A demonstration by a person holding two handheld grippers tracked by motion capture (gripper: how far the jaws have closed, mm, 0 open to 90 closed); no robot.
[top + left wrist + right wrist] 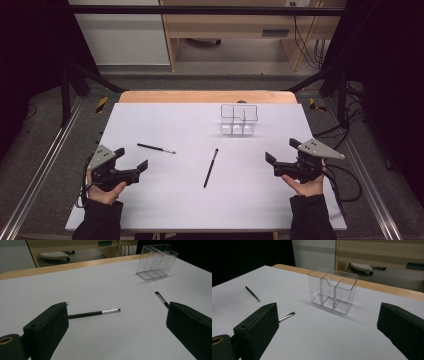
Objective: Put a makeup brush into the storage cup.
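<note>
You hold both grippers low over the white worktop [165,210], fingers spread wide and empty on the left gripper [134,161] and the right gripper [282,151]. Two slim makeup brushes lie loose between them: the left brush [156,148] just ahead of your left hand, the centre brush [211,168] midway across, both well short of the clear organiser [239,119] at the far side. The likely job is loading those compartments. Come down square across a handle at mid-length, since such thin shafts roll away from a skewed pinch. The organiser's clear walls blur which of its compartments is which, and the left gripper view's fingers cover part of each brush.
</note>
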